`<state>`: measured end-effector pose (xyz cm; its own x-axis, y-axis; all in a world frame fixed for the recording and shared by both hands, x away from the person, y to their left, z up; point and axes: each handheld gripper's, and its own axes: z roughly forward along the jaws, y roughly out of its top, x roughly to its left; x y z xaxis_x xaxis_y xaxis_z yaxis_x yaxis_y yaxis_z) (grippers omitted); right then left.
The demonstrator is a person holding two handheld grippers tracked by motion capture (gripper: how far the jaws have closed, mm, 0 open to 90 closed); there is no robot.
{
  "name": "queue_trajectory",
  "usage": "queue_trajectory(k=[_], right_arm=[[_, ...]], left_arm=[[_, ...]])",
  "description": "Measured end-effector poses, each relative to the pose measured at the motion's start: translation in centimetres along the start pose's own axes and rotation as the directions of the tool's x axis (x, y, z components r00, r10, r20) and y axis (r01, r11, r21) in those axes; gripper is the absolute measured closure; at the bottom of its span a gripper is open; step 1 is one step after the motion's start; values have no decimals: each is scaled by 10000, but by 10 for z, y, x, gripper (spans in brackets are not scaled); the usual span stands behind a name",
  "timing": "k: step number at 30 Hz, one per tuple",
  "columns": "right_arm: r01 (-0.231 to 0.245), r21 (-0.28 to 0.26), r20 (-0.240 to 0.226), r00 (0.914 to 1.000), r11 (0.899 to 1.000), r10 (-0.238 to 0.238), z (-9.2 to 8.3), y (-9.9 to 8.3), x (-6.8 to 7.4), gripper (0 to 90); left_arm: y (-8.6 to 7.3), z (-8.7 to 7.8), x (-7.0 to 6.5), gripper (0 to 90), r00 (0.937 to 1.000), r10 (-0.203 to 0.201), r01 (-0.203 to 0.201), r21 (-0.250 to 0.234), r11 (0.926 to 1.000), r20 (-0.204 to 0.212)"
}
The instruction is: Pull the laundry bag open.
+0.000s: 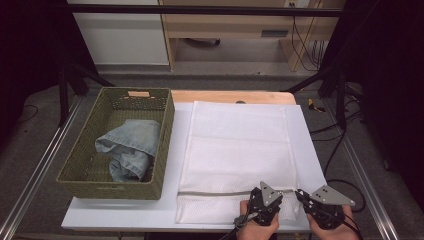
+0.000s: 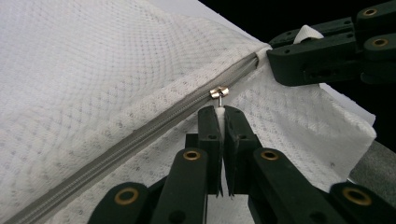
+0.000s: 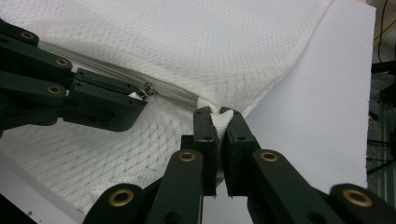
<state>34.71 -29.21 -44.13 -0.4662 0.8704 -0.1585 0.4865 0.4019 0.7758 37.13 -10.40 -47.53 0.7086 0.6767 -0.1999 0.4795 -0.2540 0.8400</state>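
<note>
Left gripper (image 2: pixel 223 112) pinching zipper pull (image 2: pixel 218 92), right gripper (image 3: pixel 219 114) clamping mesh bag (image 1: pixel 240 145) (near edge)

Both claws (image 1: pixel 259 192) (image 1: pixel 301 194) clamped shut

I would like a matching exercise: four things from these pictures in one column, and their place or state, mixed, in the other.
1. white mesh laundry bag
2. faded blue jeans
3. left gripper
4. right gripper

a. inside the green woven basket
b. shut on the bag's corner
c. flat on the white board
d. shut on the zipper pull

Pairs: 1-c, 2-a, 3-d, 4-b
</note>
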Motion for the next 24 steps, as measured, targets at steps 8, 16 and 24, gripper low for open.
queue_trajectory(k=[8, 16, 24], right_arm=[[-123, 97, 91, 9999, 9999, 122, 1, -3, -1, 859], [-239, -18, -22, 9997, 9997, 239, 3, -4, 1, 856], [-322, 76, -27, 9995, 9995, 323, 4, -5, 1, 858]], left_arm=[[-10, -9, 9, 868, 9991, -273, 273, -5, 9996, -336], [-16, -17, 17, 868, 9969, -699, 693, -174, 9974, -369], [-18, -18, 23, 868, 9950, -987, 984, -187, 9950, -156]])
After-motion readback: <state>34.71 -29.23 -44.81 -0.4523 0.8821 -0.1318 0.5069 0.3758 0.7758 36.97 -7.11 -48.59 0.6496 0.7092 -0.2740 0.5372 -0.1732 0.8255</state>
